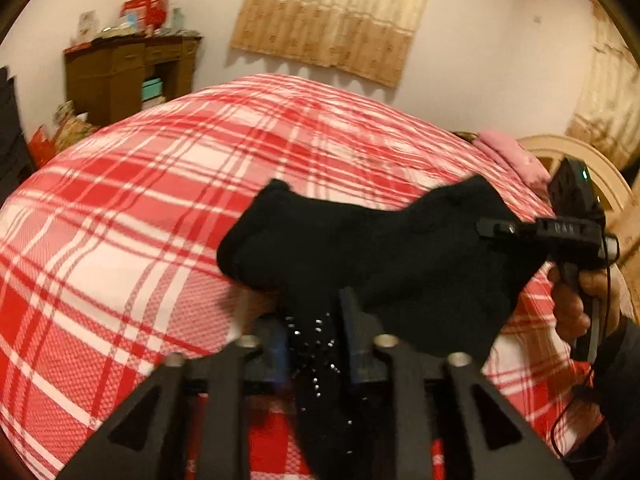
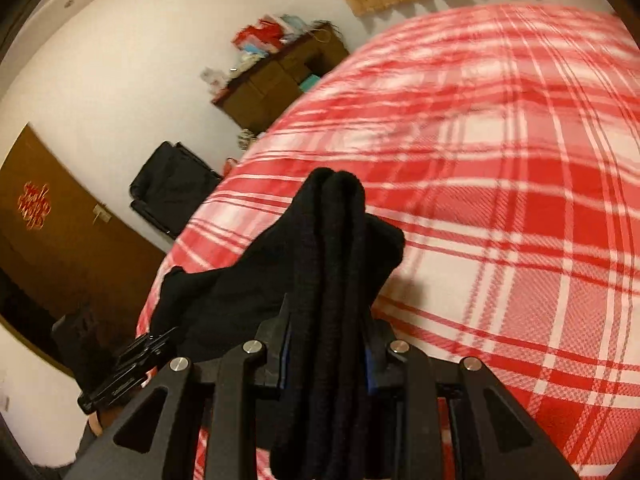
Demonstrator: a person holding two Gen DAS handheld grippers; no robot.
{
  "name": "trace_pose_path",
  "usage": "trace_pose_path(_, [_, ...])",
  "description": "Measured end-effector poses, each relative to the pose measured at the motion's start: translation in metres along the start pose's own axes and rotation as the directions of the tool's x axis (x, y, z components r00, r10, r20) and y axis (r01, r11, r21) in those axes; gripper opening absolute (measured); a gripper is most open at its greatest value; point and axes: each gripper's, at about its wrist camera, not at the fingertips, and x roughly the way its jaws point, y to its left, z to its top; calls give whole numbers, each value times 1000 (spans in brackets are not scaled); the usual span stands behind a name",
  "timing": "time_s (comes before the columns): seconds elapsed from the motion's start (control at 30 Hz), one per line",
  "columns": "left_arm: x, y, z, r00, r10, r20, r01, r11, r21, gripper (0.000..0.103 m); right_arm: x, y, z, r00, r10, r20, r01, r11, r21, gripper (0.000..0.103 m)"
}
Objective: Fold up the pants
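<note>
The black pants (image 1: 380, 256) hang bunched in the air above the red-and-white plaid bed (image 1: 140, 208), stretched between both grippers. My left gripper (image 1: 316, 320) is shut on one end of the cloth, which has small shiny studs. My right gripper (image 1: 496, 228) shows at the right of the left wrist view, clamped on the other end. In the right wrist view my right gripper (image 2: 326, 320) is shut on a thick folded bundle of the pants (image 2: 336, 240). The left gripper (image 2: 132, 364) shows at lower left there, its fingertips hidden by cloth.
The plaid bed (image 2: 500, 200) fills most of both views. A brown wooden cabinet (image 1: 120, 76) with boxes on top stands by the far wall. A black bag (image 2: 172, 188) and a brown door (image 2: 60, 240) are left of the bed. A pink pillow (image 1: 512, 156) lies by the headboard (image 1: 592, 172).
</note>
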Motion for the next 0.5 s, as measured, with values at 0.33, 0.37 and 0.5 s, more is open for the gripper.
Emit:
trace_pose_path(0.33, [0,12,2,995,95,10,-94,994,-55,71,-45,-19,-15,975,-169,143,164,985,47,45])
trace_pose_path(0.37, [-3,13,2,994,103,26,-101,993,-63,71,-53,-12,-19,975,-148,168,145,989,33,45])
trace_pose_path(0.5, [-11,21,6,988,133,73,-126,987,-102,85,-69,28,-34,980,-18,200,40,994,-105,45])
